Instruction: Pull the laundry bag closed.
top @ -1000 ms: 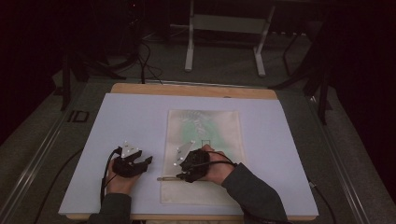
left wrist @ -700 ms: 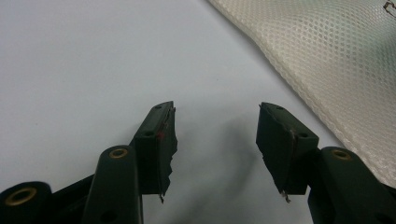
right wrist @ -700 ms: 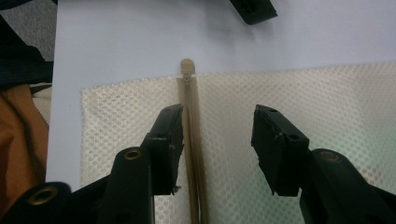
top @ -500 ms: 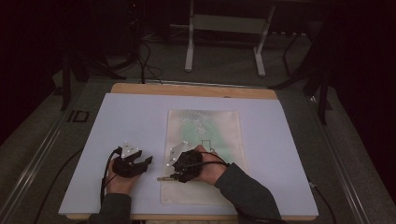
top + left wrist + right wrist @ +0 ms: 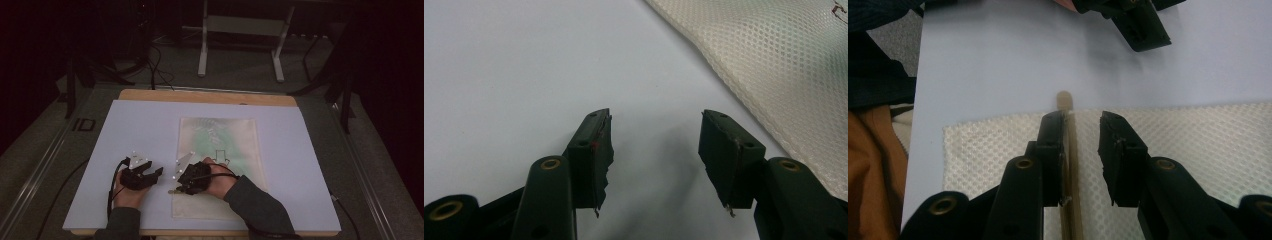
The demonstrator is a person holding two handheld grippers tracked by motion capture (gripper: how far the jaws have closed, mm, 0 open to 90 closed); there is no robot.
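Jaws of the right tongs [image 5: 1083, 160] are standing narrow and have just been closing around a thin tan stick [image 5: 1069, 150] lying on the mesh mat [image 5: 1198, 145]; one pad is touching it, the other is apart, so nothing is gripped yet. Beyond the tips, the stick's rounded end is poking past the mat's edge onto the white board [image 5: 998, 60]. Farther off, the left tongs [image 5: 654, 150] are resting wide and empty just beside the mat. Risk, as I judge it: the stick is sitting off-centre, so closing could roll it sideways or snag mesh. Its near end is hidden under the jaws.
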